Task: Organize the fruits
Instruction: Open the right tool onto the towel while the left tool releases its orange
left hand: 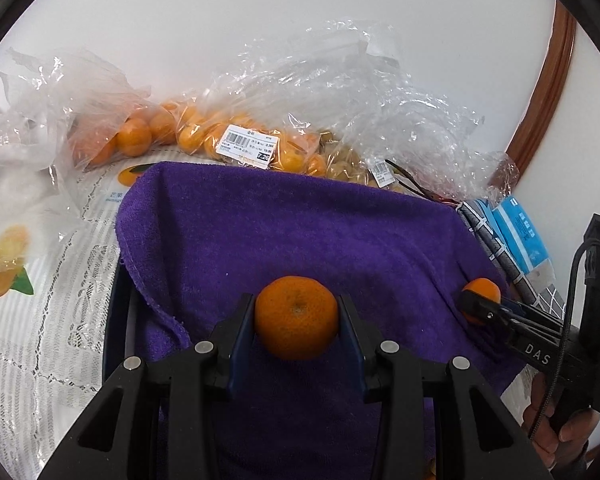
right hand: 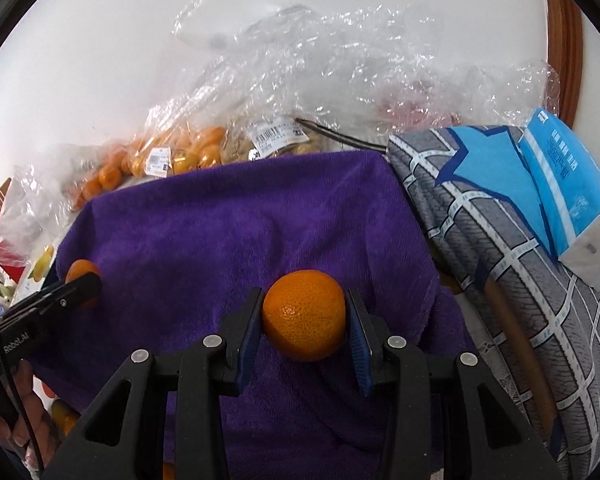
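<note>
My left gripper (left hand: pixel 297 312) is shut on a tangerine (left hand: pixel 296 317) and holds it over a purple towel (left hand: pixel 300 224). My right gripper (right hand: pixel 304 314) is shut on another tangerine (right hand: pixel 305 315) over the same towel (right hand: pixel 240 220). Each gripper shows in the other's view: the right one (left hand: pixel 478 304) at the right with its tangerine (left hand: pixel 483 289), the left one (right hand: pixel 80 286) at the left with its tangerine (right hand: pixel 81 270). A clear bag of small oranges (left hand: pixel 188 132) lies behind the towel and also shows in the right wrist view (right hand: pixel 172 156).
A second clear bag with pale fruit (left hand: pixel 348 160) and crumpled plastic (left hand: pixel 380 92) lie at the back against a white wall. A grey checked cloth (right hand: pixel 500 216) with a blue tissue pack (right hand: pixel 568 184) is at the right. A fruit-printed tablecloth (left hand: pixel 40 300) is at the left.
</note>
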The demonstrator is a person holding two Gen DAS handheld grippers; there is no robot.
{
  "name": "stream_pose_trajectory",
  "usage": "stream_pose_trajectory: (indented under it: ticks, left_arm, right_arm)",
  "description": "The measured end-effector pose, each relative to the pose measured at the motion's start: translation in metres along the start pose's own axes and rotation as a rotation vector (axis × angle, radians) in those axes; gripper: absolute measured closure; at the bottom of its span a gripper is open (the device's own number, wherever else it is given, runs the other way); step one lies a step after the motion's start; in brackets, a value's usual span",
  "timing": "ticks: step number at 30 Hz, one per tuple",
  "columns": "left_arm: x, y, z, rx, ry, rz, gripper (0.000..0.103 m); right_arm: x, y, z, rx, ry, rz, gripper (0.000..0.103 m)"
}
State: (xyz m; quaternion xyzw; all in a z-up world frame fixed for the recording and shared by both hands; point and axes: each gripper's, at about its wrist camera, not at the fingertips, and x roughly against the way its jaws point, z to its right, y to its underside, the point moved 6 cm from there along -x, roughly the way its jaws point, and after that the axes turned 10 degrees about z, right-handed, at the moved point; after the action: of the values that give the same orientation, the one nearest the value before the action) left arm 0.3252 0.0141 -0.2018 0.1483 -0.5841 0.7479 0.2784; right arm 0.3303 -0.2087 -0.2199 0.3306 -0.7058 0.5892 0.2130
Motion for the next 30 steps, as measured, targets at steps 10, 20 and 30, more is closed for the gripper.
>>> stream_pose_trajectory:
  ticks: [10,20,30]
  left_arm:
    - [0.000,0.000,0.002,-0.019,-0.005,0.008,0.065]
    - [0.018,-0.011,0.006,-0.035,-0.012,0.105,0.051]
    - [0.067,-0.026,0.023,-0.015,-0.017,0.146,0.051]
  right_arm:
    - [0.008,-0.003,0.001,-0.018,0.010,0.027,0.041]
    - [0.045,-0.013,-0.010,0.006,0.078,0.054,0.029]
    - [0.151,-0.002,-0.028,0.116,0.157,0.082,0.010]
